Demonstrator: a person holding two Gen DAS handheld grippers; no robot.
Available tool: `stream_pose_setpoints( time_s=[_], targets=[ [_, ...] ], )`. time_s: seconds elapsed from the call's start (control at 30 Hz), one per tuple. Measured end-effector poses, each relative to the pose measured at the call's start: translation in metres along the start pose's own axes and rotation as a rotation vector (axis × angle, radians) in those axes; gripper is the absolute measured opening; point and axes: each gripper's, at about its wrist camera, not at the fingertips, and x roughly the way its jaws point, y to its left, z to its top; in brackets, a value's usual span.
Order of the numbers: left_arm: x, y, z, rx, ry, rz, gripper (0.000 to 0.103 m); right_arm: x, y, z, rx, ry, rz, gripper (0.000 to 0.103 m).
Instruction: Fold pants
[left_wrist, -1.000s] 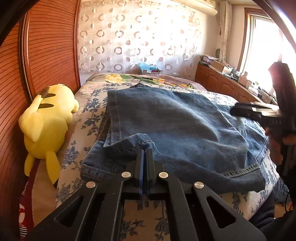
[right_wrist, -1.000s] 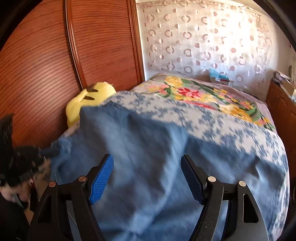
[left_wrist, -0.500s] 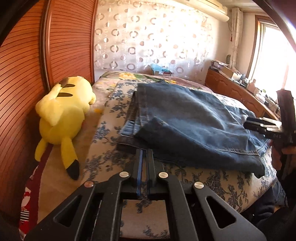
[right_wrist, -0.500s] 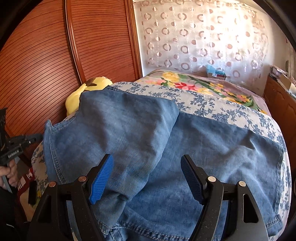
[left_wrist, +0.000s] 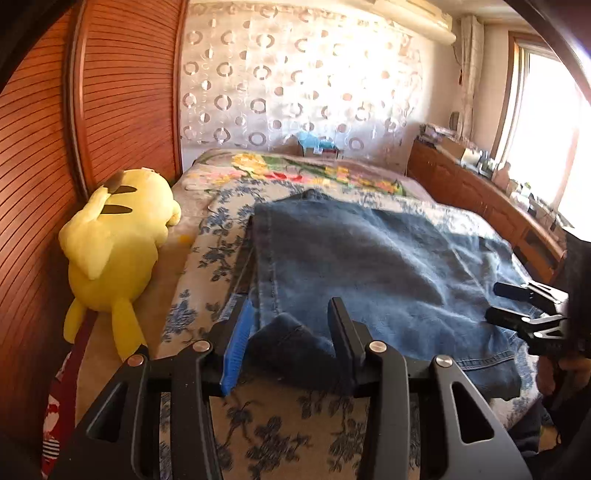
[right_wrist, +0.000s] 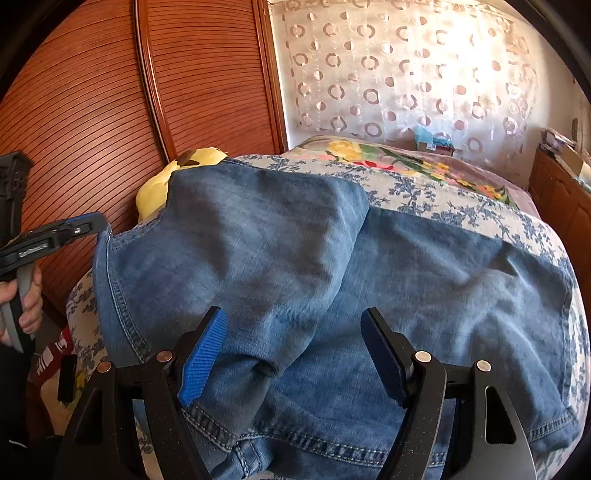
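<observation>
Denim, mid-blue, folded over on itself: the pants (left_wrist: 369, 266) lie flat on the floral bedspread (left_wrist: 207, 280) at the near edge of the bed.

Left wrist view. Left gripper (left_wrist: 291, 339) has just been opening; its jaws now stand partly apart, with a bunched dark corner of the pants between them. Pads look clear of the cloth, so this reads as a release rather than a hold. The corner sits raised in a small hump, not flat. A yellow plush toy (left_wrist: 114, 251) lies left of the bedspread against the wooden wardrobe (left_wrist: 125, 92), apart from the pants. Right gripper (left_wrist: 517, 306) shows at far right, over the hemmed edge.

Right wrist view. Right gripper (right_wrist: 291, 354) is wide open over the pants (right_wrist: 295, 258), empty, pads not pressing; whether the fingertips rest on the cloth, cannot tell. The folded-over layer lies skewed across the lower one, with a soft ridge between the two fingers. Left gripper (right_wrist: 74, 225) is at the left edge, a hand (right_wrist: 29, 306) on its grip.

Judgement: fold just laid, release under way. To do it well, draw the left gripper straight back without snagging the hump, then press that corner down. Check hems line up before any further fold; the skewed top layer probably wants squaring first
</observation>
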Motion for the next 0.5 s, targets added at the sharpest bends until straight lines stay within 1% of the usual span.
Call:
stream_pose_setpoints(
  time_s=[0.1, 0.23, 0.3, 0.4, 0.5],
  targets=[
    [0.008, 0.001, -0.007, 0.020, 0.040, 0.020, 0.043, -0.001, -0.001, -0.003, 0.010, 0.003, 0.002, 0.077],
    [0.006, 0.012, -0.023, 0.020, 0.082, 0.038, 0.043, -0.003, -0.001, -0.007, 0.022, 0.005, 0.005, 0.077],
    [0.006, 0.018, -0.031, 0.020, 0.114, 0.033, 0.043, -0.004, 0.000, -0.007, 0.026, 0.003, 0.008, 0.077],
    [0.007, 0.019, -0.036, 0.022, 0.133, 0.035, 0.043, -0.004, 0.000, -0.008, 0.031, -0.003, 0.009, 0.077],
    [0.002, 0.016, -0.034, 0.035, 0.123, 0.043, 0.043, -0.005, 0.001, -0.007, 0.031, -0.005, 0.006, 0.077]
  ],
)
